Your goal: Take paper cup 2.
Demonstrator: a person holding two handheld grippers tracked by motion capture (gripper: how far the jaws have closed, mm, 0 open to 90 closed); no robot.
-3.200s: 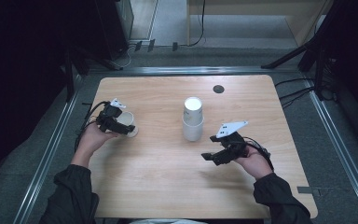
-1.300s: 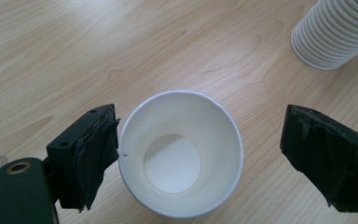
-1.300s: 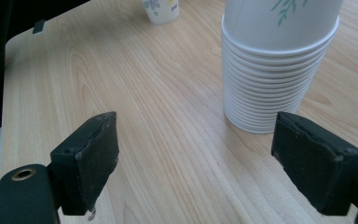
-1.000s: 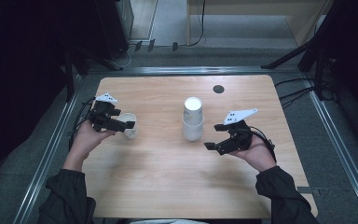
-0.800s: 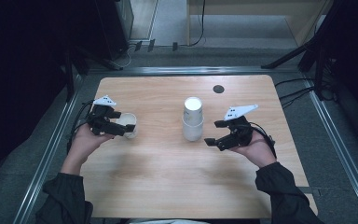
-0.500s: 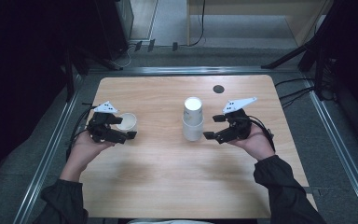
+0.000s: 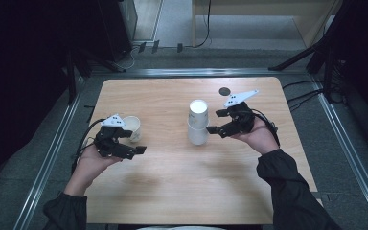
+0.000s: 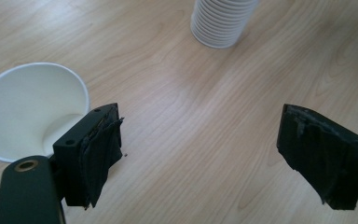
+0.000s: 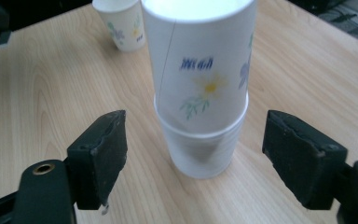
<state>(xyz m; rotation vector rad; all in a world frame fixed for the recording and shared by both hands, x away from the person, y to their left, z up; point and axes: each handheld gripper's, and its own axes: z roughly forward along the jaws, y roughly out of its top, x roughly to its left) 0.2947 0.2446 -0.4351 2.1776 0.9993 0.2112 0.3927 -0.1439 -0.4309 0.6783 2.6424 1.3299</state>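
Observation:
An upside-down stack of white paper cups [image 7: 197, 122] with a flower print stands mid-table; its top cup sits higher than the rest. My right gripper [image 7: 214, 121] is open just right of it. In the right gripper view the stack [image 9: 200, 84] stands ahead of and between the spread jaws of that gripper [image 9: 205, 158], untouched. A single upright cup [image 7: 132, 127] stands at the left. My left gripper [image 7: 135, 142] is open beside its near side. In the left gripper view this cup [image 8: 28, 107] lies outside the left jaw, with bare wood between the fingers of the gripper [image 8: 200, 154].
A small black disc [image 7: 224, 91] lies on the wooden table [image 7: 172, 191] behind the right gripper. Metal rails [image 7: 48, 158] run along both table sides. The stack [image 8: 221, 21] is far ahead in the left gripper view, and the single cup [image 9: 121, 21] sits far off in the right gripper view.
The right gripper has moved forward and left until its jaws flank the stack. The left gripper has slid back toward the person, off the single cup's side. Neither cup nor stack moved.

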